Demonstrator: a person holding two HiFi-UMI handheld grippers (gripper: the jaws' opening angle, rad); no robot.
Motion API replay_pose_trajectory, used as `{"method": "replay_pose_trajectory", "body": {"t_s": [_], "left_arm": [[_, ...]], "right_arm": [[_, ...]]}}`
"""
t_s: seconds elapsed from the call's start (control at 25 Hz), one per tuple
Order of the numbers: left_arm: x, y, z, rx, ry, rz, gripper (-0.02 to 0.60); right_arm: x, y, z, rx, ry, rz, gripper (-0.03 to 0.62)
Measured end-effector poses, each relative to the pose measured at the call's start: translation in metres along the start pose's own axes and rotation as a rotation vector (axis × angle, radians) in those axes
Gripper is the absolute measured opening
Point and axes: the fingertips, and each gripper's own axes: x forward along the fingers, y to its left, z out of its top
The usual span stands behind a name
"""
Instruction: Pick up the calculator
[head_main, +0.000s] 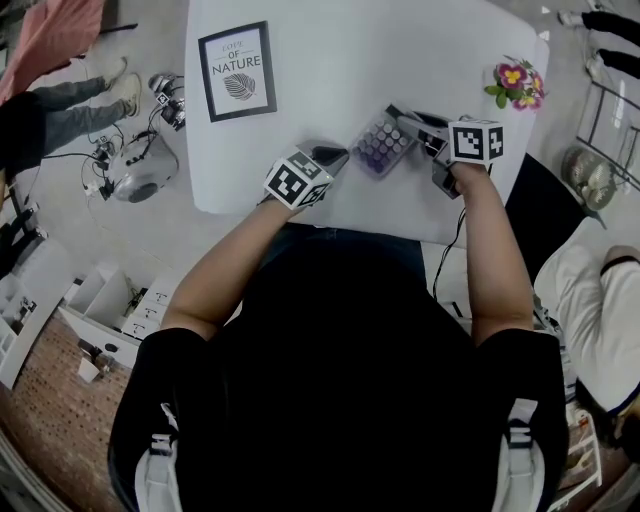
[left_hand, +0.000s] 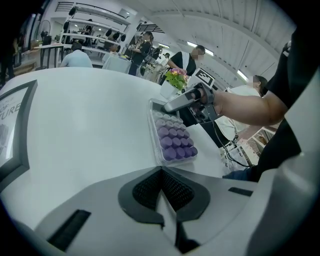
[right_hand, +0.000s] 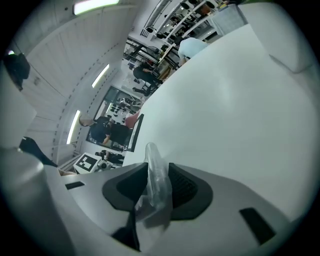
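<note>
- The left gripper (left_hand: 161, 189) sits low over the white table (head_main: 330, 70), jaws pressed together on nothing; it is best held clear of the lift
- Just beyond it, the clear-cased calculator with purple keys (head_main: 381, 146) lies flat on the table
- The right gripper (right_hand: 156, 182) pinches the calculator's thin clear rim at the far side; that slick edge looks likely to slip, so a firm squeeze and a slow, level rise would suit
</note>
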Motion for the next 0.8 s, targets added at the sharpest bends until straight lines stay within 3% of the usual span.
{"method": "replay_pose_trajectory", "body": {"t_s": [0.32, 0.6, 0.8], "left_arm": [[0.001, -0.003, -0.002, 0.024, 0.011, -0.009, 0.017], [-0.010, -0.001, 0.005, -0.012, -0.031, -0.029, 0.017], [-0.025, -0.003, 0.011, -0.013, -0.065, -0.041, 0.017]], "right_arm": [[0.003, 0.010, 0.004, 0.104, -0.105, 0.066, 0.109], [-0.006, 0.023, 0.007, 0.078, -0.125, 0.099, 0.109], [-0.012, 0.049, 0.021, -0.003, -0.162, 0.141, 0.109]]}}
